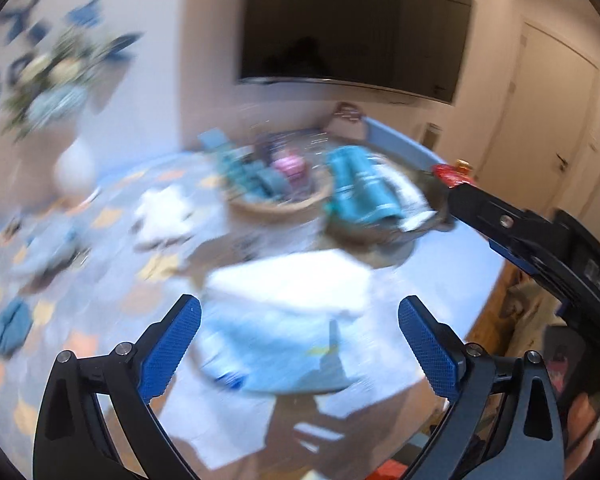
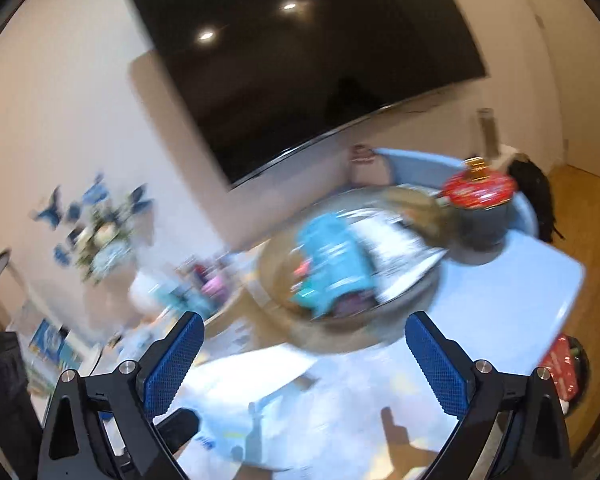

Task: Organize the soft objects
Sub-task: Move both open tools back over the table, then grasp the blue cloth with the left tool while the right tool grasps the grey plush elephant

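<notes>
Both views are blurred by motion. My left gripper (image 1: 300, 344) is open and empty above a white and light blue cloth (image 1: 284, 320) on the table. My right gripper (image 2: 304, 364) is open and empty above the same pale cloth (image 2: 300, 408). A round woven basket (image 2: 312, 320) ahead holds a teal folded cloth (image 2: 332, 264) and a white cloth (image 2: 392, 252). In the left wrist view this basket (image 1: 372, 236) sits right of a second basket (image 1: 276, 204) with teal and pink soft items. My right gripper's arm (image 1: 540, 240) shows at the right.
A white crumpled cloth (image 1: 164, 212) and a blue soft item (image 1: 10, 328) lie on the patterned tablecloth at left. A white vase (image 1: 74, 164) of flowers stands at the back left. A grey pot with a red lid (image 2: 480, 196) stands at the back right. A TV (image 2: 300, 60) hangs on the wall.
</notes>
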{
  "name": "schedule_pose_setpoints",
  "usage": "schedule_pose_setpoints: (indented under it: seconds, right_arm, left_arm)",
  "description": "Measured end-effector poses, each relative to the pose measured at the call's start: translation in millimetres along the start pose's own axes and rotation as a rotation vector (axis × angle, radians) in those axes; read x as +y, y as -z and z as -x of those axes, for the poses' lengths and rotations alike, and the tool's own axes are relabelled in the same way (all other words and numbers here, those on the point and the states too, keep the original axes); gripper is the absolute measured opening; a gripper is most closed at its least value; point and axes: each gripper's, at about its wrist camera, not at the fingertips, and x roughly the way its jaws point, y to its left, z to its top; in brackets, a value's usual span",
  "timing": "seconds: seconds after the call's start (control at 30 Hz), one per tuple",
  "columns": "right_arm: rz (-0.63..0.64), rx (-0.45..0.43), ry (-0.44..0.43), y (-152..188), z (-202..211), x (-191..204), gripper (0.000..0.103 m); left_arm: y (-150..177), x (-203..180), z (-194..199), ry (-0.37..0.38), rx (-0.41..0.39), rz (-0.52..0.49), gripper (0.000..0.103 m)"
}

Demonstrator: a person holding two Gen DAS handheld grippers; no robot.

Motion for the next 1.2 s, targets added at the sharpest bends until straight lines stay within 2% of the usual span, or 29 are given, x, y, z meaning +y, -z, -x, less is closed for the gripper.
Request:
schedule_pose_setpoints:
  seconds: [0.13, 0.3, 0.43, 0.53, 0.63, 0.73, 0.83, 0.9, 0.97, 1.03, 1.13, 1.2]
  right_arm:
    - [0.116, 0.069, -0.065, 27, -23, 55, 0.101]
    - [0.204, 0.168, -0.149, 61, -54, 111, 0.101]
    - [0.257, 0.235, -0.185, 81, -79, 146, 0.101]
    - [0.309, 0.293, -0.198, 94, -101, 171, 0.101]
    - [0.366, 0.334, -0.213, 108, -127, 199, 0.101]
    - [0.417, 0.349, -0.200, 121, -149, 218, 0.101]
    - [0.460, 0.345, -0.177, 135, -163, 227, 0.101]
    - [0.461, 0.370, -0.173, 148, -173, 227, 0.101]
    - [0.492, 0.384, -0.145, 154, -178, 228, 0.101]
    - [0.501, 0.387, -0.159, 153, -179, 230, 0.102]
    - [0.506, 0.403, -0.136, 156, -184, 230, 0.103]
    - [0.519, 0.407, -0.129, 157, -184, 232, 0.103]
  left_arm:
    - [21, 54, 11, -0.051, -0.001, 0.121, 0.099]
    - [46, 123, 30, -0.182, -0.007, 0.227, 0.099]
    - [68, 169, 47, -0.325, -0.054, 0.277, 0.099]
    - [85, 206, 52, -0.463, -0.056, 0.296, 0.099]
    - [97, 239, 53, -0.547, -0.060, 0.318, 0.099]
    - [107, 261, 52, -0.544, -0.077, 0.343, 0.099]
    - [109, 276, 50, -0.456, -0.073, 0.412, 0.099]
    - [111, 277, 49, -0.436, -0.076, 0.424, 0.099]
    - [112, 280, 43, -0.411, -0.037, 0.440, 0.099]
    - [113, 282, 35, -0.390, 0.003, 0.460, 0.099]
    - [115, 287, 26, -0.401, 0.053, 0.498, 0.099]
    - [115, 287, 26, -0.402, 0.053, 0.496, 0.102]
